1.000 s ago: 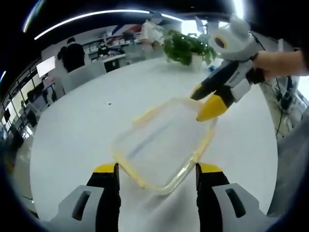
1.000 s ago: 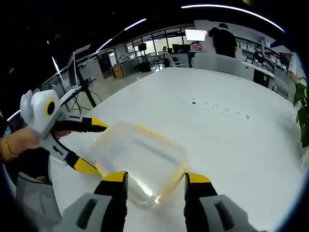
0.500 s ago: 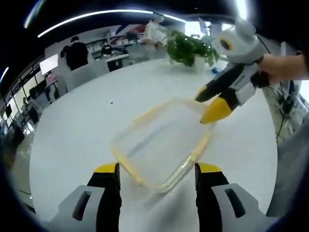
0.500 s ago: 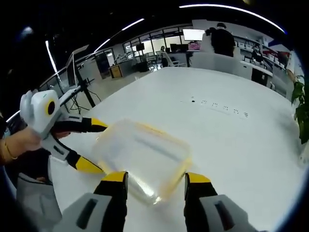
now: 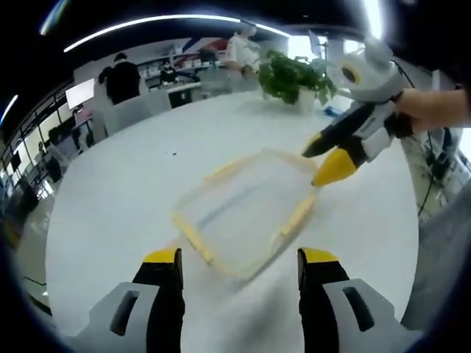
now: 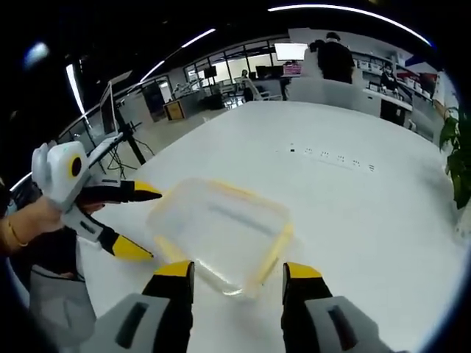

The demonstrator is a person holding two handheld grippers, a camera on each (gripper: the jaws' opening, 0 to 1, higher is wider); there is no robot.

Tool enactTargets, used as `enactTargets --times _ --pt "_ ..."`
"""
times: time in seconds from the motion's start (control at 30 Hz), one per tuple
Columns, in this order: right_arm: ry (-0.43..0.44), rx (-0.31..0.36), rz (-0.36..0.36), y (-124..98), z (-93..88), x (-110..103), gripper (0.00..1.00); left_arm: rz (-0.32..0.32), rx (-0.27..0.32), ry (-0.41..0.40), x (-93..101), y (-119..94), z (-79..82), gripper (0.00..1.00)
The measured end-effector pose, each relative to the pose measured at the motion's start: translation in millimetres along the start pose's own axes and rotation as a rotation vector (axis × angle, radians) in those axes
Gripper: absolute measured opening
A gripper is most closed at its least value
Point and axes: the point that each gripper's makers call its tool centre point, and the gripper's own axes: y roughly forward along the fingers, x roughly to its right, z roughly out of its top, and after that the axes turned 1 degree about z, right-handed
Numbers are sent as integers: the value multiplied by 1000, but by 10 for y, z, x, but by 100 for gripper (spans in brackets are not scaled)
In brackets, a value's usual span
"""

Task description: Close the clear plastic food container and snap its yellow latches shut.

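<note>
Your clear plastic food container (image 5: 246, 220) sits on the white counter (image 5: 118, 213) just ahead of your left gripper (image 5: 239, 266), whose jaws stand released with nothing between them. Its yellow latches (image 5: 296, 215) run along the lid edges. In the left gripper view, your right gripper (image 5: 325, 157) hangs at the container's far corner, jaws parted. In the right gripper view, the container (image 6: 221, 228) lies just beyond the released right gripper (image 6: 239, 272), with the left gripper (image 6: 143, 224) beside its edge. A potted plant (image 5: 293, 76) stands at the counter's far side.
</note>
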Motion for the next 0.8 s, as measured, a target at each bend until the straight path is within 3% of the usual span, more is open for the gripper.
enactTargets --times 0.2,0.4,0.8 --pt "-3 4 0 -73 -4 -62 46 12 13 -3 3 -114 18 61" --pt "-11 56 -2 -202 25 -137 47 29 50 -16 32 -296 88 62" --pt "-31 81 8 -459 -133 -354 52 101 126 -59 63 -621 81 62"
